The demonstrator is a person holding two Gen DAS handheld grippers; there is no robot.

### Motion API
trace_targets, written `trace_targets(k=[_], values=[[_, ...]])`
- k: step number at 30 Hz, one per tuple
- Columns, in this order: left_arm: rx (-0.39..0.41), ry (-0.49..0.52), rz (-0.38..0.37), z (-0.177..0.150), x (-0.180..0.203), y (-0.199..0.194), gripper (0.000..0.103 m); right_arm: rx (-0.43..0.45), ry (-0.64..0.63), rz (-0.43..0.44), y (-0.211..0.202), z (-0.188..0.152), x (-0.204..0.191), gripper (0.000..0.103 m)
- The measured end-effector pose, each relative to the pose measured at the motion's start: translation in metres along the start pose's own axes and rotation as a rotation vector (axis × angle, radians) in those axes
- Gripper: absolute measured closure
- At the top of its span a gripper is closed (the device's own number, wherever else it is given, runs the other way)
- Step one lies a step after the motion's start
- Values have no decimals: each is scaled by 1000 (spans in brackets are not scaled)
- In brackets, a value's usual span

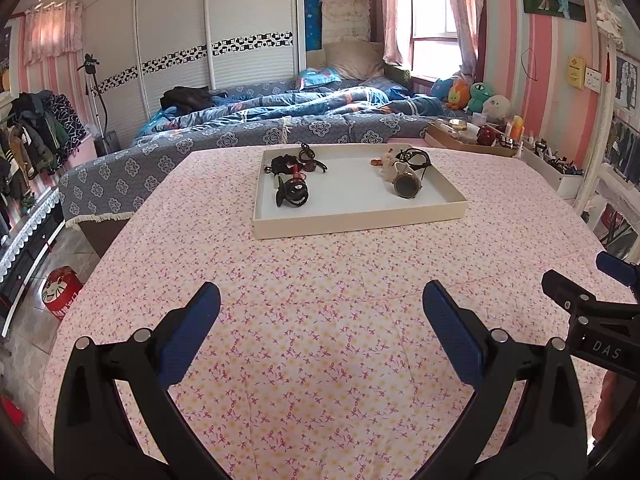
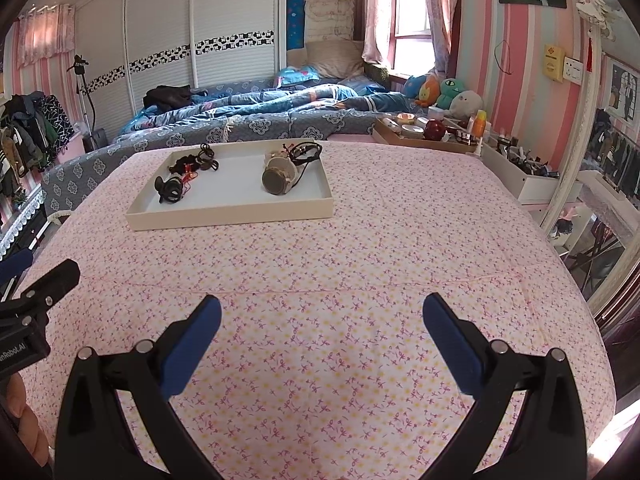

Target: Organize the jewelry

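While both the left gripper [image 1: 320, 332] & right gripper [image 2: 322, 344] hang wide open, holding nothing, jewelry lies in two groups in the shallow tray [image 1: 360, 226], so approach slow, w/ care.

Matt floral cloth [image 1: 320, 280] is covering the surface; the tray [image 1: 360, 224] is looking like smooth matt card, the tongs' pads [image 2: 192, 340] like dimpled blue rubber.

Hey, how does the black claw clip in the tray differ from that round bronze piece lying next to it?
The black claw clip is all black with curved prongs; the round bronze piece is a brownish ring with a dark centre on a pale body. The clip lies in the tray's left half, the bronze piece in its right half. The clip lies apart near the front; the bronze piece touches a black cord piece. Both rest inside the white tray, untouched.
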State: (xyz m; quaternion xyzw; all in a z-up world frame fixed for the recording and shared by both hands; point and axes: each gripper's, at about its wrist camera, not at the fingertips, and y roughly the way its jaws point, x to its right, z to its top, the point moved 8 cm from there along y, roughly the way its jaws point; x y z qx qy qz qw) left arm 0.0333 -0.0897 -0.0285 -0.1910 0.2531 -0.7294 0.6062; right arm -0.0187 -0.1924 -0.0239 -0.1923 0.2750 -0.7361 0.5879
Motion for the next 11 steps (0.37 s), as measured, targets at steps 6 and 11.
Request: trace_targets(k=[6,11], values=[[-2,-8,7,0,-3,-1,3,0,2,-4,0,1,1,2],[-12,-3,7,-2,-2,0,3,2,-1,-3,1,1,0,2]])
